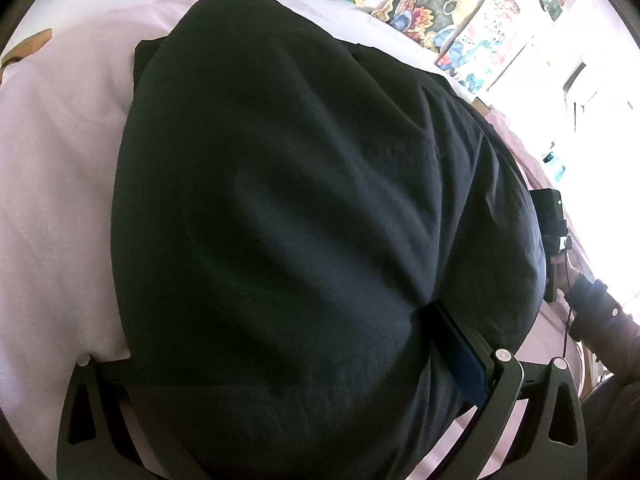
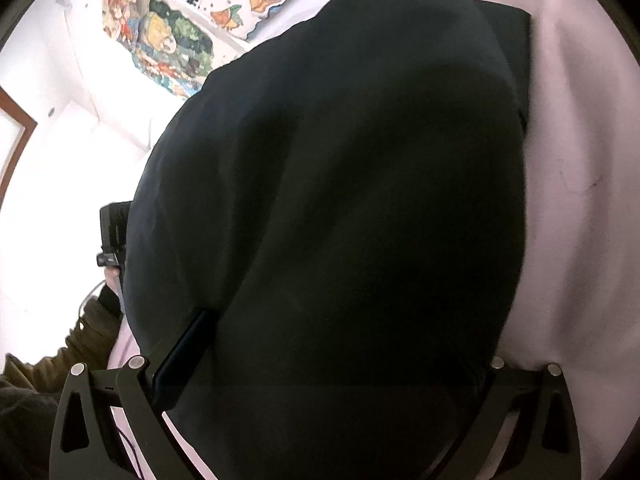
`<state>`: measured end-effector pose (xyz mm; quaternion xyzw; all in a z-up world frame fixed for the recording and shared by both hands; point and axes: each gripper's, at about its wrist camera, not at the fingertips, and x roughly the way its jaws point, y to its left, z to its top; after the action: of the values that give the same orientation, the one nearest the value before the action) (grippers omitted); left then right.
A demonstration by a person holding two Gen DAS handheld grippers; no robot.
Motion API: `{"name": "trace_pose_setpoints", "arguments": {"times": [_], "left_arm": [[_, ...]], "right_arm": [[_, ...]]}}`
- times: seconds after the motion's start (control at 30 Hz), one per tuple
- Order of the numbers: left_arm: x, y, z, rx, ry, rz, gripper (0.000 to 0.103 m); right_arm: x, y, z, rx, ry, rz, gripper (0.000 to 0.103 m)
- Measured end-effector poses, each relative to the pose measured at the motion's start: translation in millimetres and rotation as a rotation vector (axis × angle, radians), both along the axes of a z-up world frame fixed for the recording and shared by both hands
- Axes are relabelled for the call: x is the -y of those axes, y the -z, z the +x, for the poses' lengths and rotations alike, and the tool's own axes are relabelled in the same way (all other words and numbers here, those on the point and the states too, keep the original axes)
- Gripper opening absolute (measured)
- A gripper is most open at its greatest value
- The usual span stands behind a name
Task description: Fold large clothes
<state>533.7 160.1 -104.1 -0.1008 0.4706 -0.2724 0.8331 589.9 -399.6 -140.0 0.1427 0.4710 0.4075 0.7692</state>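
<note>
Left wrist view: the dark, near-black soft fabric garment (image 1: 304, 208) fills the frame, draped over the left gripper (image 1: 304, 412) and stretching forward from it across the pale pink bed sheet (image 1: 52, 200). One blue-padded finger (image 1: 464, 356) shows pressed against the cloth's right side; the other finger is buried beneath fabric. Whether the jaws are clamped on the cloth cannot be told. The garment's long axis runs away from the tool toward the far edge of the bed, where a squared corner of cloth lies flat. At the right edge, a hand in a dark sleeve (image 1: 592, 300) holds the other device.

Right wrist view: the same garment (image 2: 340, 208) covers the right gripper (image 2: 332, 412), one padded finger (image 2: 180, 352) visible at the cloth's left side, closure likewise undeterminable. Pink sheet (image 2: 580, 160) lies to the right. A brightly patterned pillow or cover (image 2: 172, 40) sits beyond, against a white wall. Judgement: both tools sit at the near hem, equally placed for carrying it forward.
</note>
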Motion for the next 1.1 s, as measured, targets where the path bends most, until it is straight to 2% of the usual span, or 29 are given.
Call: {"name": "trace_pose_setpoints", "arguments": {"times": [0.33, 0.43, 0.7, 1.1], "left_arm": [[8.3, -3.8, -2.9, 0.016, -0.023, 0.048, 0.102], [8.4, -3.6, -4.3, 0.019, -0.029, 0.058, 0.102], [21.6, -6.0, -2.9, 0.026, -0.066, 0.099, 0.102], [26.3, -7.1, -2.6, 0.020, -0.092, 0.108, 0.102]], "right_arm": [[0.4, -3.3, -4.6, 0.029, 0.032, -0.006, 0.103], [-11.5, -5.8, -5.3, 0.029, 0.039, -0.009, 0.103], [-10.2, -6.3, -3.0, 0.011, 0.047, -0.022, 0.103], [-14.0, -8.4, -0.4, 0.011, 0.061, -0.040, 0.103]]}}
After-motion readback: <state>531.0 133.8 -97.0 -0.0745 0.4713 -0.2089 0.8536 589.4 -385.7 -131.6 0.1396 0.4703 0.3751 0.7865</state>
